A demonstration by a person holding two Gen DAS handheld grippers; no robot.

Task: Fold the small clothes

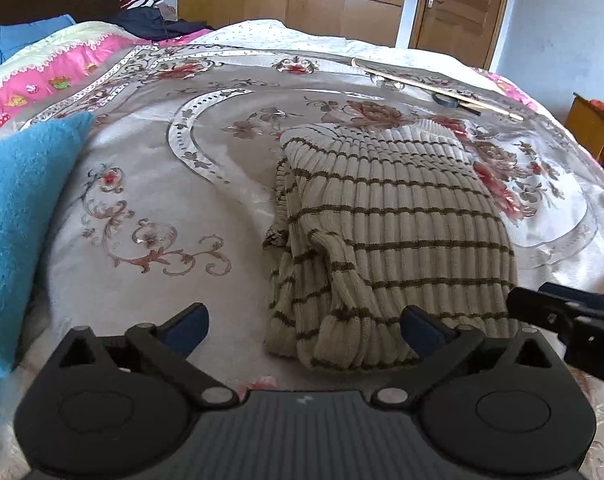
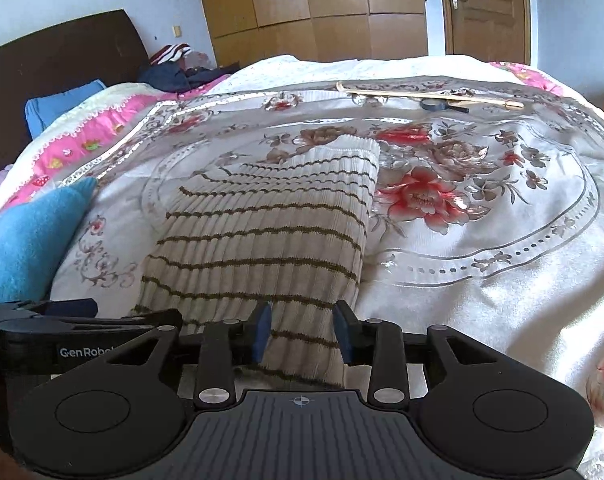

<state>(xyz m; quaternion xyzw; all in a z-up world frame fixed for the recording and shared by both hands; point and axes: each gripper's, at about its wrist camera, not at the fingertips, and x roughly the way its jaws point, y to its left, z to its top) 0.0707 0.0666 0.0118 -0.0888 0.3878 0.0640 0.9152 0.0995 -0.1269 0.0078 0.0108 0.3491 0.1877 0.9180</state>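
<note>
The striped ribbed sweater (image 1: 385, 232) lies partly folded on the bed (image 1: 150, 184). It looks soft, thick and floppy. Left gripper (image 1: 303, 326) jaws are apart; right gripper (image 2: 302, 330) jaws stand apart around its near hem, the best place to grip.

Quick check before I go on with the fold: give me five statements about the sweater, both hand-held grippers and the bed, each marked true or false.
1. The striped sweater lies on the floral bedspread. True.
2. The left hand-held gripper is clamped shut on the sweater. False: its jaws stand wide open, at the sweater's near edge.
3. The right hand-held gripper has sweater fabric between its fingers. True, though the jaws are not closed.
4. The blue fuzzy cloth lies on top of the sweater. False: it lies apart, to the left.
5. A wooden stick lies at the far side of the bed. True.
</note>
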